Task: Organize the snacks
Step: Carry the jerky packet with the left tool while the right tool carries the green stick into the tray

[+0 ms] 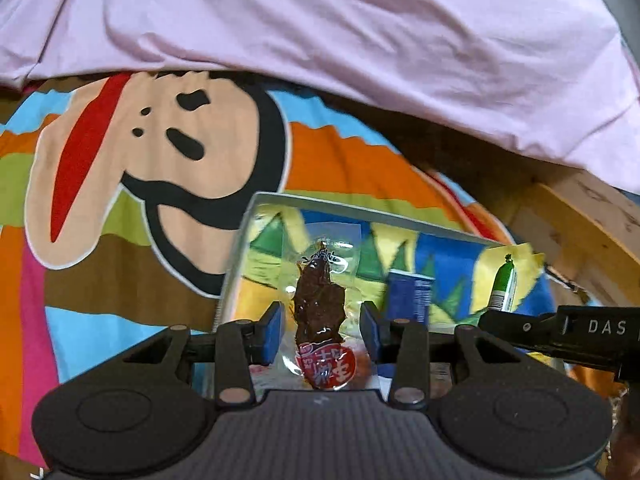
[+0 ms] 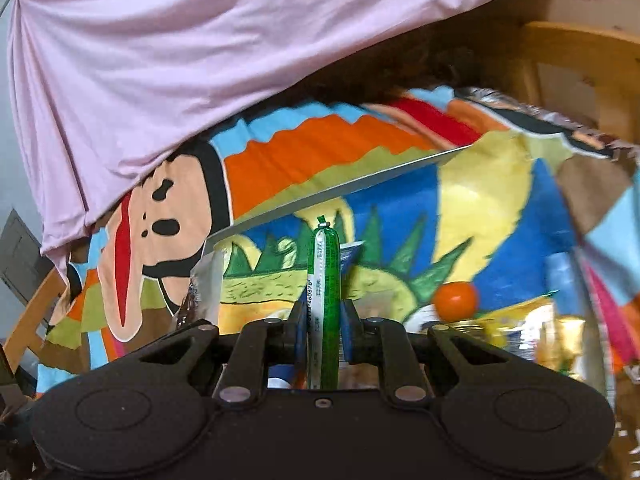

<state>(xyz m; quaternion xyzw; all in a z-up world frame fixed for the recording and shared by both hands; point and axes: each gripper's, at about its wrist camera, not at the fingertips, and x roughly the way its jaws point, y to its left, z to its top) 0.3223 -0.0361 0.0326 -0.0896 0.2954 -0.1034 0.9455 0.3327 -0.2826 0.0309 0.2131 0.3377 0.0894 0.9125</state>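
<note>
My left gripper (image 1: 324, 330) is shut on a clear packet of dark brown dried meat (image 1: 320, 300) with a red label at its near end. The packet stands upright between the blue pads (image 1: 275, 332). My right gripper (image 2: 322, 320) is shut on a green sausage stick (image 2: 325, 280), which points up and forward. That stick (image 1: 505, 286) also shows at the right of the left wrist view. Both snacks hover over a shallow box (image 1: 360, 214) with a sun-and-grass picture inside. A blue packet (image 1: 410, 296) stands in the box.
A bright cloth with a cartoon monkey face (image 1: 152, 152) covers the surface under the box. Pink fabric (image 1: 320, 20) hangs across the back. An orange ball (image 2: 456, 300) and yellow snack packs (image 2: 552, 332) lie at the right. Wooden furniture (image 1: 580, 232) stands at the far right.
</note>
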